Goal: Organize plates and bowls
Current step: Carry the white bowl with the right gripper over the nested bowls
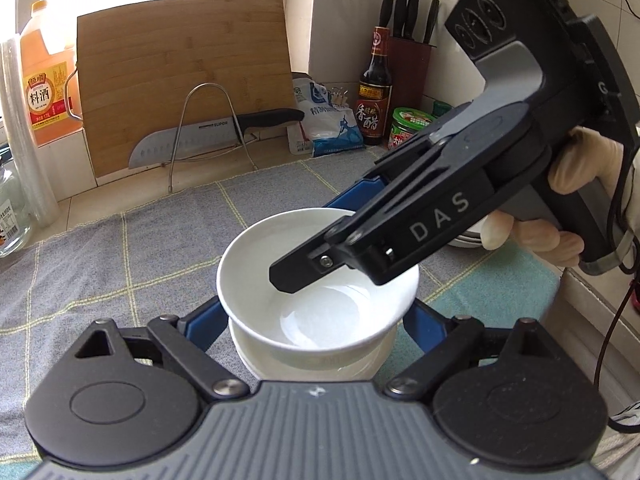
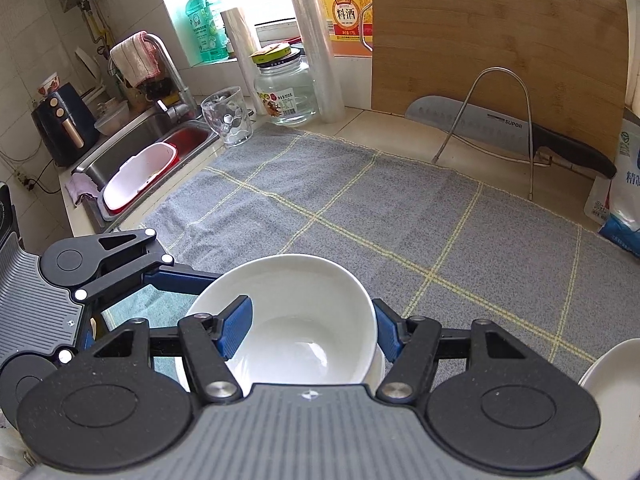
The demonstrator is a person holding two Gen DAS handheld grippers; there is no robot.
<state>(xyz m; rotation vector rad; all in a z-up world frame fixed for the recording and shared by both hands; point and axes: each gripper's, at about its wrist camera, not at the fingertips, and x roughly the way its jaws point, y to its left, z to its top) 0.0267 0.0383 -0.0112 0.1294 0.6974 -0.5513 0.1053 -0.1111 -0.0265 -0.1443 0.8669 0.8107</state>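
Bowl: white glazed ceramic, sitting on a second white dish, above the grey checked cloth on the table.
Handling: rigid, judged fairly heavy, smooth and slippery, chips if knocked.
Right gripper: clamped across the bowl wall, one blue pad inside the rim, the other outside.
Left gripper: set wide, its fingers flanking the stack just below the bowl; contact cannot be told.
Hold point: the rim wall, pinched inside and outside, or the dish under the bowl.
Risk: glaze slipping between the pads if tilted.
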